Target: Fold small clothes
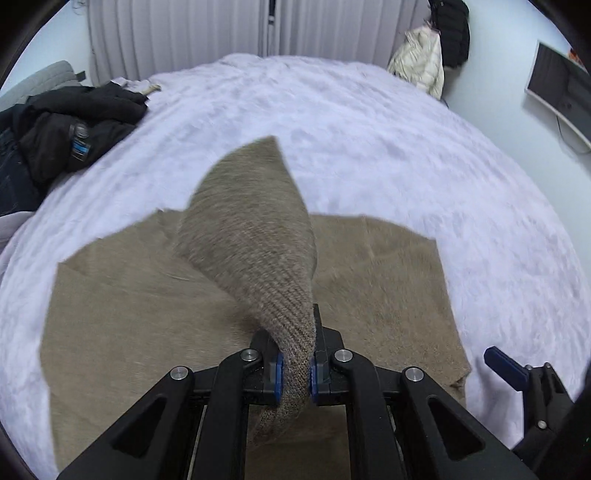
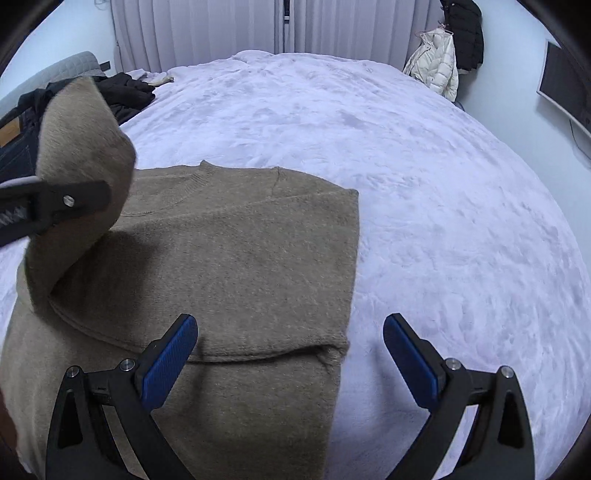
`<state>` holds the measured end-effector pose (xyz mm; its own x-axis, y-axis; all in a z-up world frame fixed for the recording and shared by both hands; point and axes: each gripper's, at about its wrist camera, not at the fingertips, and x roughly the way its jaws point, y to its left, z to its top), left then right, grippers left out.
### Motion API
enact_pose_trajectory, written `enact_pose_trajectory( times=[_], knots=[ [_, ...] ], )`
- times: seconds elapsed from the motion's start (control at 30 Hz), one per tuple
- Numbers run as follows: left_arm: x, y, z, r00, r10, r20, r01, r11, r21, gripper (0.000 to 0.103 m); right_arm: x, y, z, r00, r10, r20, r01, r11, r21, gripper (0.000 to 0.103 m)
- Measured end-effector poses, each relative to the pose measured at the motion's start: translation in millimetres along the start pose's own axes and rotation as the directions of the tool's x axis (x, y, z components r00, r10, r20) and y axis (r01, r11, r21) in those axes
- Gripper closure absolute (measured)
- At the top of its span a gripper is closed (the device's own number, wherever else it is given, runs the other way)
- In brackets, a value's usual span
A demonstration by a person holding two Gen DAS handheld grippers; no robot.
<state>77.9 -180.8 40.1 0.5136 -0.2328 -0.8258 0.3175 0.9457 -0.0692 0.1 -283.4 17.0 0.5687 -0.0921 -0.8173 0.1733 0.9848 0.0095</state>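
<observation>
Left claw pinching the sweater's sleeve, right claw wide open and idle.

My left claw [image 1: 294, 373] is closed tight on the ribbed cuff of the sleeve [image 1: 251, 236], which stands lifted ahead of it over the tan sweater [image 2: 229, 266] spread on the bed [image 2: 424, 184]. My right claw [image 2: 290, 363] hangs fully spread, holding nothing, over the sweater's right edge. I judge the risk to be the thin cuff slipping from the pads, or the sleeve dragging the body askew on the fuzzy cover, with nothing pinning it down. Far left of both claws lie dark clothes [image 1: 74, 125]; beyond the bed hang a white puffer jacket [image 2: 436, 70] and curtains [image 2: 207, 33]. Nothing blocks the fold.
</observation>
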Motion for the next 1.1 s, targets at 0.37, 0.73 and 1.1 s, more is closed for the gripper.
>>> enact_pose_trajectory(
  times=[0.37, 0.73, 1.1],
  knots=[
    [-17, 9, -6, 0.993, -0.116, 0.027, 0.115, 0.993, 0.018, 0.007, -5, -25, -17, 0.994, 0.107, 0.030, -0.108, 0.994, 0.027, 0.002],
    [-41, 155, -38, 0.994, 0.085, 0.062, -0.072, 0.977, -0.199, 0.007, -6, 7, 1, 0.958, 0.286, 0.033, -0.286, 0.958, -0.003, 0.002],
    [-16, 210, -68, 0.997, 0.074, -0.026, -0.078, 0.969, -0.236, 0.007, 30, 1, 4, 0.972, 0.234, -0.025, -0.228, 0.963, 0.146, 0.075]
  ],
)
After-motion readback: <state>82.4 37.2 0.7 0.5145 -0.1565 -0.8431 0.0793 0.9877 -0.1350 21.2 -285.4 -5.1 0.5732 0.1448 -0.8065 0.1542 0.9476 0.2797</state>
